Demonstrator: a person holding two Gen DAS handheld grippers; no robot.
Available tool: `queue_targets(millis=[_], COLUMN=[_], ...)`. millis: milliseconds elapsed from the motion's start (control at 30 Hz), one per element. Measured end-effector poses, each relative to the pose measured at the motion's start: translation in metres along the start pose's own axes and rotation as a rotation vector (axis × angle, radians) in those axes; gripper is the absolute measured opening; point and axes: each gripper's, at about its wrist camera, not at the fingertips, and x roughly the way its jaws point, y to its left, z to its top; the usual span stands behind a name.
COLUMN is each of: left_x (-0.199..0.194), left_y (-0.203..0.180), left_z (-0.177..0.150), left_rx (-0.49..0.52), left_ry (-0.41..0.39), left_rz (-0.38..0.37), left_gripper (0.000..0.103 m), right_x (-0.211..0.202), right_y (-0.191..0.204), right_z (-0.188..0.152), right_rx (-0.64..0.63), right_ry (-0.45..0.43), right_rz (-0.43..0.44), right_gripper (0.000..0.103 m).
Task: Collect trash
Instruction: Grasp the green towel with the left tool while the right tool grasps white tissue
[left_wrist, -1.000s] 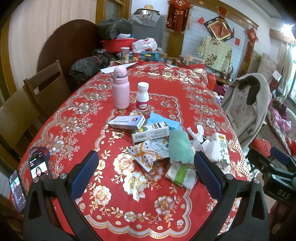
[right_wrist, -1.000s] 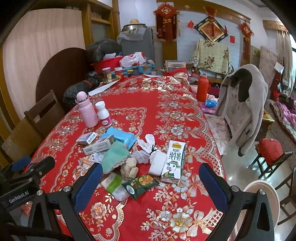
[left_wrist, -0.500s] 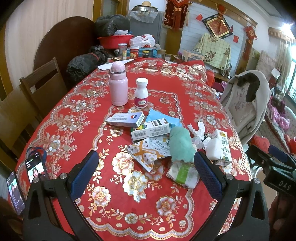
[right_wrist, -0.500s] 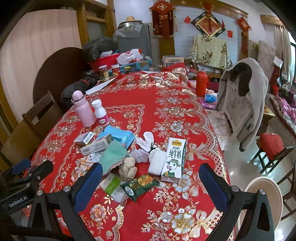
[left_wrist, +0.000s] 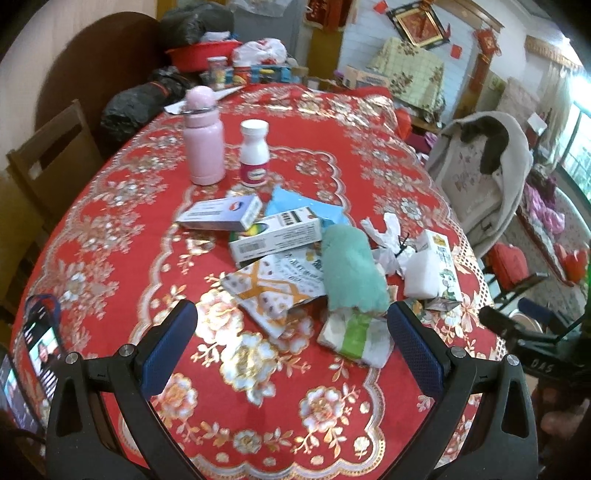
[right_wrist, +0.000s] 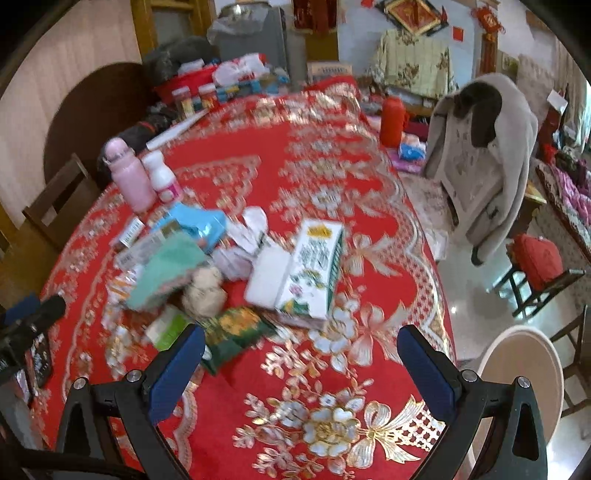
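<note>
Both pairs of fingers spread wide and empty, poised short of a heap of trash on the red worktop.

Evidently the left gripper (left_wrist: 291, 343) holds its fingers (left_wrist: 168, 347) apart so the gap can take a bulky piece; between them lie a patterned wrapper (left_wrist: 266, 291) and a green-and-white packet (left_wrist: 354, 332), with a teal cloth (left_wrist: 351, 269) just beyond, its long axis running away from the camera and a little leftward. The right gripper (right_wrist: 301, 363) is likewise wide, holding nothing, its left finger (right_wrist: 177, 365) just beside a dark green snack bag (right_wrist: 232, 332). Beyond sits a milk carton (right_wrist: 314, 269), lying flat, long axis pointing away, top toward the far side, touching a white block (right_wrist: 266, 277). The litter is bunched mid-worktop (left_wrist: 110, 236), likely to be gathered in one place; a pink bottle (left_wrist: 203, 140) and a white bottle (left_wrist: 254, 155) stand upright, apart.
</note>
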Motion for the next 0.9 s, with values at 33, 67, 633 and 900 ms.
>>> queue_targets(millis=[33, 67, 633, 900], left_x=[0.004, 0.009, 0.119, 0.130], left_y=[-0.002, -0.005, -0.031, -0.019], left_z=[0.003, 0.007, 0.049, 0.050], left_rx=[0.008, 0.018, 0.110, 0.047], left_ry=[0.006, 0.013, 0.250, 0.319], left_rz=[-0.006, -0.013, -0.080, -0.200], left_gripper=[0.102, 0.102, 0.079, 0.030], right_x=[0.005, 0.010, 0.070, 0.090], right_y=[-0.003, -0.005, 0.011, 0.031], right_z=[0.000, 0.000, 0.045, 0.052], right_rx=[0.012, 0.025, 0.063, -0.025], right_ry=[0.016, 0.031, 0.125, 0.139], right_rz=[0.010, 0.023, 0.162, 0.128], right_gripper=[0.102, 0.101, 0.052, 0.027])
